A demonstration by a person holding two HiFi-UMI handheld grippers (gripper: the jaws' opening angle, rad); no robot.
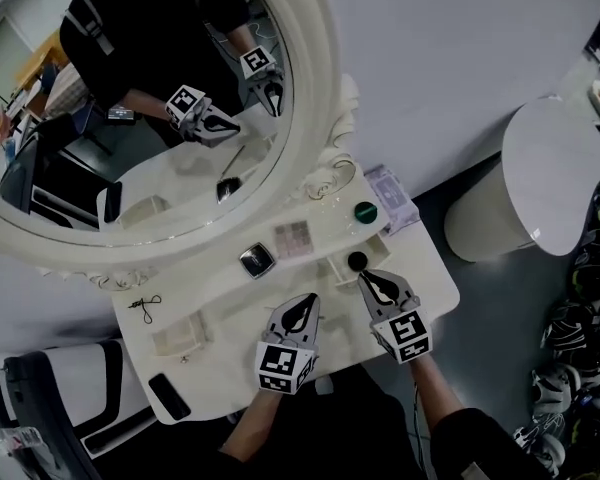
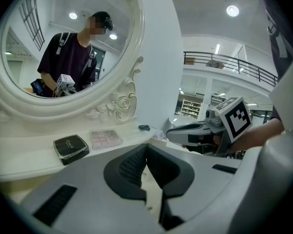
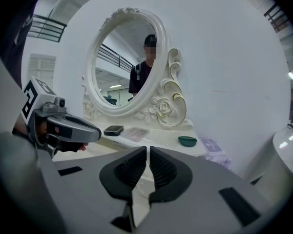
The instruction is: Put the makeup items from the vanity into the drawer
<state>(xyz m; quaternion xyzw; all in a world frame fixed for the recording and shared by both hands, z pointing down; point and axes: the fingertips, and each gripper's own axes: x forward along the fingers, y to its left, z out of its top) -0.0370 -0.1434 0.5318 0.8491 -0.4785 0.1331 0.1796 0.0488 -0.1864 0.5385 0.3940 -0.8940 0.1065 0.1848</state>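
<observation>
Starting at the front left corner of the vanity (image 1: 220,368), a black slab (image 1: 169,396) lies flat. Behind it, toward the left edge, are a small wire clip (image 1: 145,306) and a clear tray (image 1: 180,336). None of that blocks anything.

Along the raised back shelf under the mirror (image 1: 318,88) sits the work that's left: a black compact (image 1: 257,260) and, just beside it, a pink palette (image 1: 293,238), both lying flat.

Now the left gripper (image 1: 309,300) hovers over the middle of the top, jaws pressed together on nothing. Close beside it is the right gripper (image 1: 364,277), likewise closed and empty. Its tip is near a black pot (image 1: 357,261), which sits in what I take to be the small open drawer (image 1: 335,268), though that's hard to be sure of from above.

Further right on the shelf comes a green pot (image 1: 366,211), then a lilac pack (image 1: 392,196) at the back right corner. Off the vanity, a white bin (image 1: 550,168) stands well apart.

My read is that a fresh pick-up is due. To do it well, spread the jaws before reaching, come in low and level, and take the compact across its sides. The palette looks thin and may need nudging to the shelf lip first. Mind the two grippers, which are close together, and the scrolled mirror frame just behind the shelf.
</observation>
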